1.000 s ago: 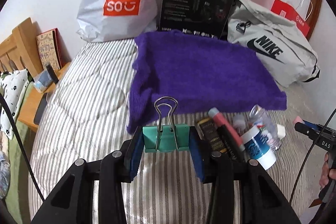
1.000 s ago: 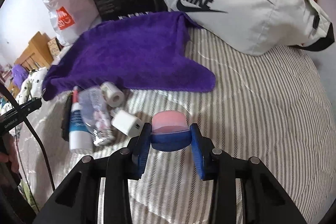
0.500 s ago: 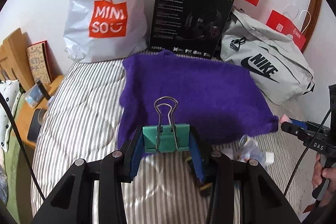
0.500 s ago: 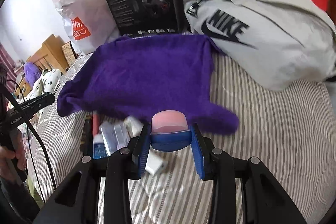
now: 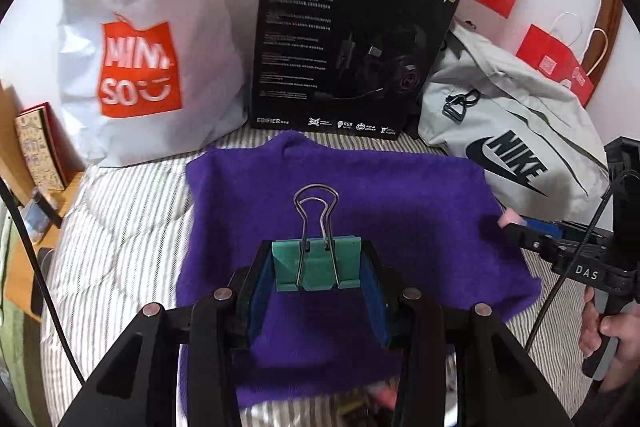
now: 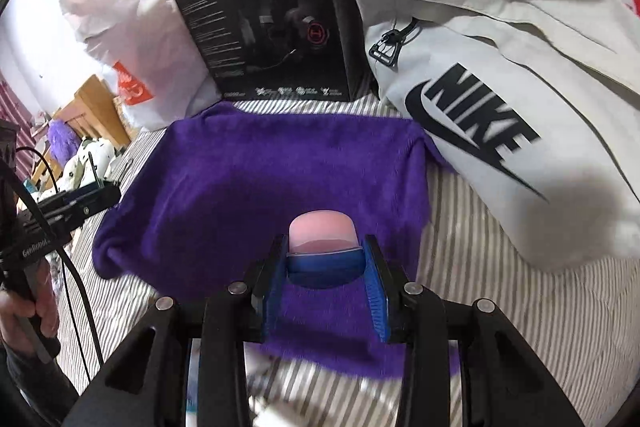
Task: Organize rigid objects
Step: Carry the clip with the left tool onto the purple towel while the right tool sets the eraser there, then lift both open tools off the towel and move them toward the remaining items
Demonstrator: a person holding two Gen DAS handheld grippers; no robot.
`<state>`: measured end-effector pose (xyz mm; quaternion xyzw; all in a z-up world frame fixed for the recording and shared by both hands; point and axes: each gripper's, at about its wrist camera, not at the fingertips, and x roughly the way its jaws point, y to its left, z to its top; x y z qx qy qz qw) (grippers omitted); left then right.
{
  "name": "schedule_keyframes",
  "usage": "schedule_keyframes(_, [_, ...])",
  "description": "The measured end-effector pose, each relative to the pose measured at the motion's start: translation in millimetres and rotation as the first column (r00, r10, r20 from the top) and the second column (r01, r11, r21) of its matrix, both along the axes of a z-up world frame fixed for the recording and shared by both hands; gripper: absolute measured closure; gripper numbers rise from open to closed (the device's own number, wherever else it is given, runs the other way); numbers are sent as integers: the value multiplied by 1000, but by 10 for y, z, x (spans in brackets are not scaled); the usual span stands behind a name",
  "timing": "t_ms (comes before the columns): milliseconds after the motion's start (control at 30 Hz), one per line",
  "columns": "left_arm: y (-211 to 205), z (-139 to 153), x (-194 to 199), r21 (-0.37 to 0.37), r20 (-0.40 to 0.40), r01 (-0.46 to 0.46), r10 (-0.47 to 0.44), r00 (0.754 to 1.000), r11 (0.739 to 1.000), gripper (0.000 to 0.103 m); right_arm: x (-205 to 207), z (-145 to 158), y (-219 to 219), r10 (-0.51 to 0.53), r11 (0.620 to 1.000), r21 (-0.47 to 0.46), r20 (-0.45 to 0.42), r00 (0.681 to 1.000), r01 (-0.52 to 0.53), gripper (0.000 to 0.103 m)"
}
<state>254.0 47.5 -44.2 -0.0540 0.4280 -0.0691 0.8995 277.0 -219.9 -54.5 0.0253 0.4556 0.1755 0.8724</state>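
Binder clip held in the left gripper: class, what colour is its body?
Green, with silver wire handles; the binder clip shows best in the left wrist view.

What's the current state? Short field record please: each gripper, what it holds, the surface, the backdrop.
left gripper: shut on green binder clip, wire handles pointing away from camera
right gripper: shut on pink-and-blue eraser
below both: purple towel, spread flat on striped bedcover
backdrop: white Miniso bag, black headset box, grey Nike bag, against the wall
placed yet: neither item
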Motion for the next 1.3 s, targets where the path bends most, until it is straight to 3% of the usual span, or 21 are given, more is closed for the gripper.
schedule_keyframes(433, [7, -449, 559, 17, -95, -23, 25, 995, 1000, 63, 741, -449, 184, 12, 995, -96, -65, 998, -18, 66])
schedule_keyframes(667, [-39, -628, 672, 54, -149, -32, 40, 988, 998, 63, 826, -544, 235, 21, 989, -147, -55, 998, -29, 66])
schedule_keyframes(867, [-112, -650, 651, 98, -132, -25, 37, 991, 995, 63, 854, -569, 293, 34, 985, -168, -56, 998, -43, 66])
schedule_keyframes(933, [-109, -648, 643, 95, -132, -21, 33, 991, 995, 56, 844, -574, 308, 41, 984, -173, -53, 998, -50, 65])
schedule_keyframes(1033, [-176, -663, 663, 84, -151, 5, 7, 988, 996, 33, 819, -568, 338, 60, 982, -176, -69, 996, -71, 56])
schedule_keyframes(1133, [-238, -679, 595, 141, -162, 10, 14, 987, 990, 33, 784, -569, 391, 69, 977, -197, -83, 994, -84, 49])
schedule_keyframes(1300, [-202, -557, 415, 118, -165, -3, 23, 986, 993, 33, 645, -465, 400, 73, 975, -205, -84, 994, -89, 48])
